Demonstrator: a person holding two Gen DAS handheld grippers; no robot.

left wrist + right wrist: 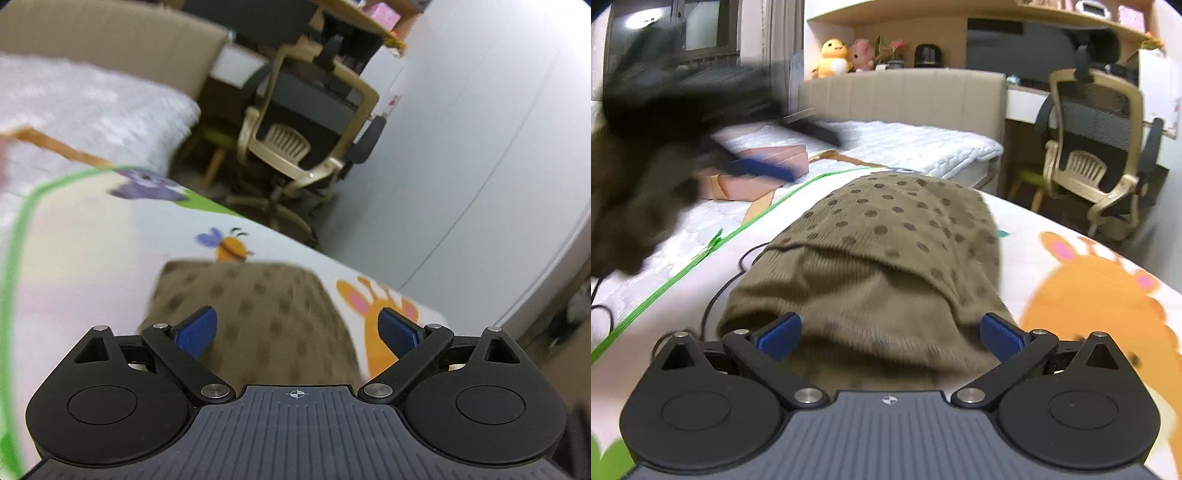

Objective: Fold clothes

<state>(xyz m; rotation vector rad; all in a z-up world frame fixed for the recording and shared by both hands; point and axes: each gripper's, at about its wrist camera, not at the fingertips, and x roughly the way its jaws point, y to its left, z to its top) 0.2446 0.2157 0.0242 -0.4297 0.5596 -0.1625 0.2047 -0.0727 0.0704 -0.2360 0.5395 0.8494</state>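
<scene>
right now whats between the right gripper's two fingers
The brown dotted garment fills the gap between the open right gripper fingers, seen in the right wrist view. It lies on the cartoon mat.

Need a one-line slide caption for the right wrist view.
Right gripper, open, hovers over a folded olive polka-dot garment lying on a cartoon-animal play mat.

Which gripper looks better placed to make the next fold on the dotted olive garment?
Probably right: the right gripper is open over the garment's near edge. The left gripper is open too, but its view is blurred.
</scene>
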